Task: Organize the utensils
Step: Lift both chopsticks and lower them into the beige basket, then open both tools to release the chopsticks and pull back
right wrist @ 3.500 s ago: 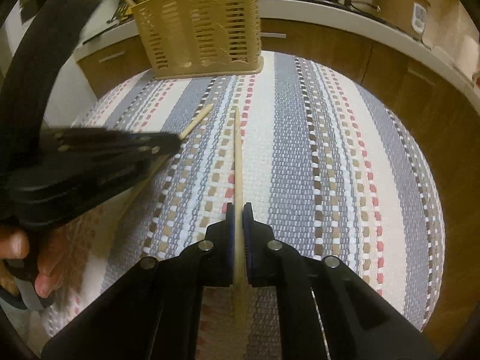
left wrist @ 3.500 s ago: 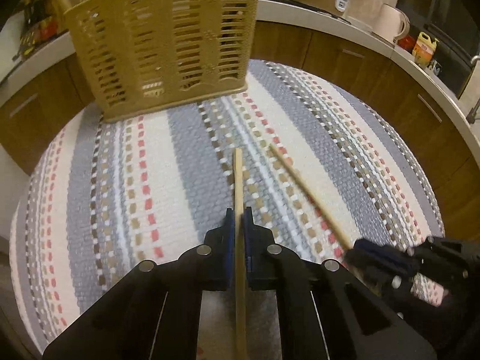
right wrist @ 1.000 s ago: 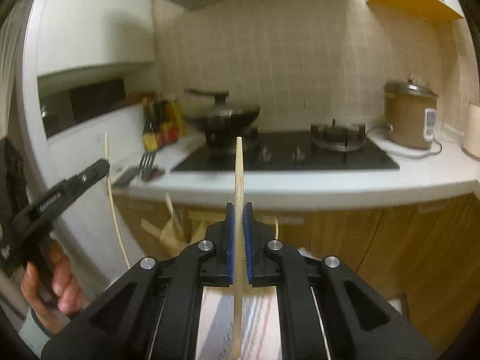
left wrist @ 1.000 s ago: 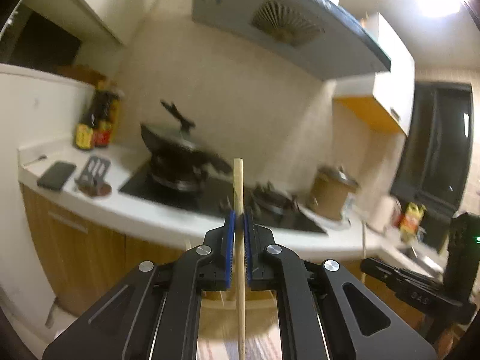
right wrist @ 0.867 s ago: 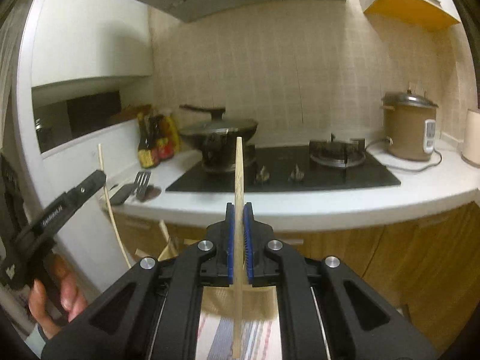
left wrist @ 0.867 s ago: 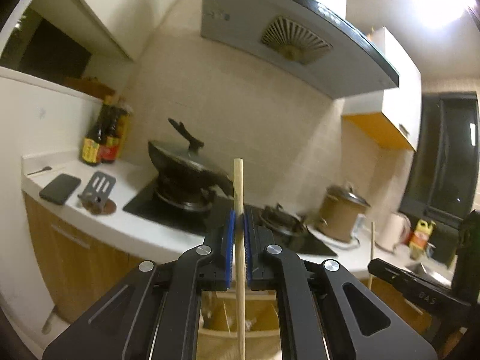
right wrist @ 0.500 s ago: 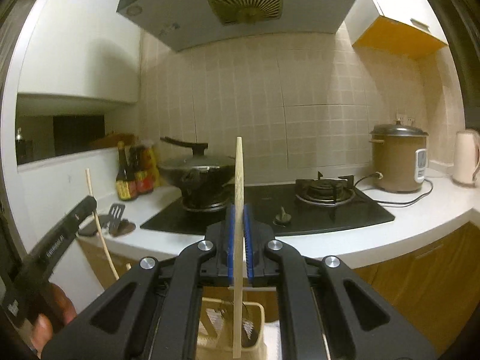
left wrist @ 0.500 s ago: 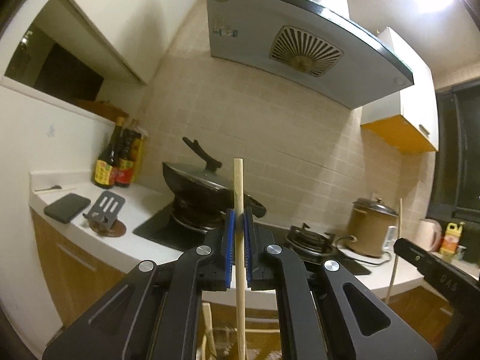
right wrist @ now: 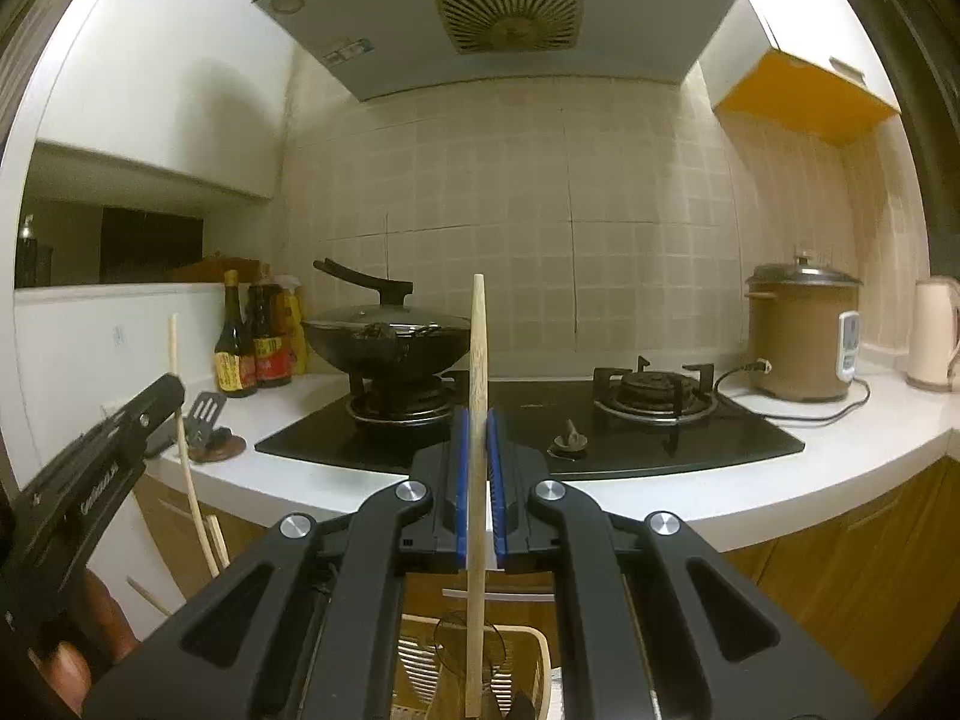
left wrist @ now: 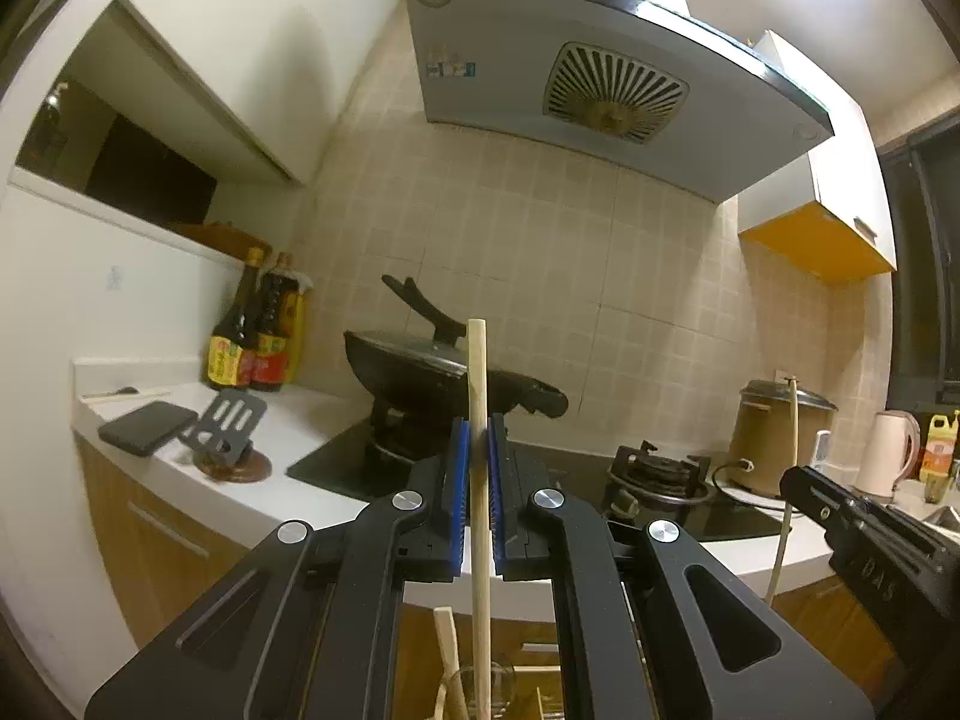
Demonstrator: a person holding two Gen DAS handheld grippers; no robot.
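My left gripper (left wrist: 478,450) is shut on a wooden chopstick (left wrist: 479,480) that stands upright between its blue pads. Its lower end hangs over a glass and other utensils at the bottom edge of the left wrist view. My right gripper (right wrist: 476,444) is shut on a second chopstick (right wrist: 476,480), also upright, its lower tip above the tan slotted utensil basket (right wrist: 534,654). The right gripper (left wrist: 864,534) with its chopstick appears at the right of the left wrist view. The left gripper (right wrist: 162,396) shows at the left of the right wrist view.
Behind runs a white counter (right wrist: 750,492) with a black gas hob (right wrist: 540,426), a lidded wok (right wrist: 387,342), sauce bottles (right wrist: 258,342), a brown rice cooker (right wrist: 801,336) and a kettle (right wrist: 933,333). A phone (left wrist: 147,426) and a spatula (left wrist: 231,426) lie at the left. A range hood (right wrist: 504,6) hangs overhead.
Both grippers have sunk and pitched up to level, so the basket now shows below the chopsticks. Each chopstick stays clamped as before.
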